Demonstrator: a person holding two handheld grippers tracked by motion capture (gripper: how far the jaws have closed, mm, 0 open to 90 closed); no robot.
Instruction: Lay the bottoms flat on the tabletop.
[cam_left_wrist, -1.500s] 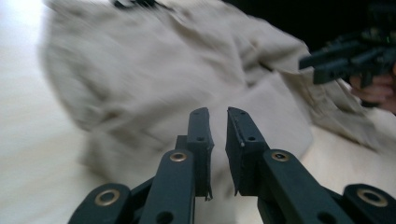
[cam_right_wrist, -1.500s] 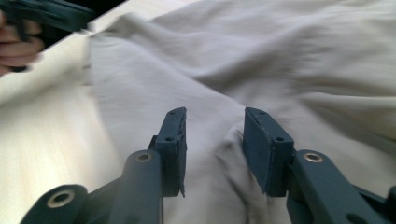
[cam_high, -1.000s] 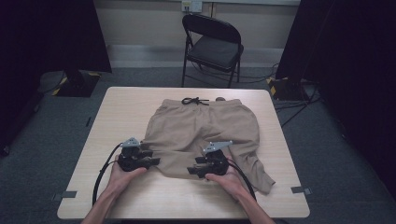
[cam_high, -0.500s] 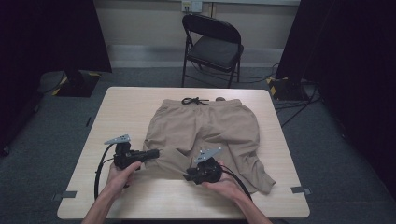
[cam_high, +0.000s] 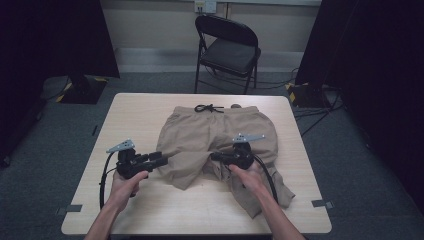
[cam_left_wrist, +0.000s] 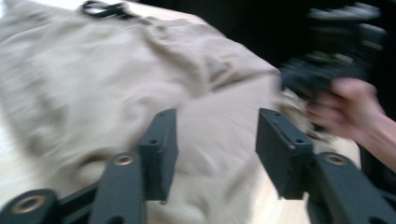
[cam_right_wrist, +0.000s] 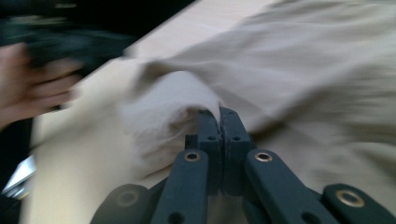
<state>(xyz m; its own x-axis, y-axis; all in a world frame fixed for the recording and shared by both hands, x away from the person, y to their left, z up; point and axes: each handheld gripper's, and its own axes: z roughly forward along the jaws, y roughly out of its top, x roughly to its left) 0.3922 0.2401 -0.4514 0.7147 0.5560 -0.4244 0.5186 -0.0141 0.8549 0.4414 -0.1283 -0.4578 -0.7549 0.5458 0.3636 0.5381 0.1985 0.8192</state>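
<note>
Two grippers on khaki shorts, spread mid-tabletop toward the far edge.
Right gripper pinched tight on a fold at the crotch; left gripper just reopened, gaping, nothing between, beside the near-left leg hem.

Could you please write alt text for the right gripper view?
The right gripper has its black jaws shut on a lifted fold of the beige shorts, which lie spread on a light wooden table. The view is motion-blurred.
</note>
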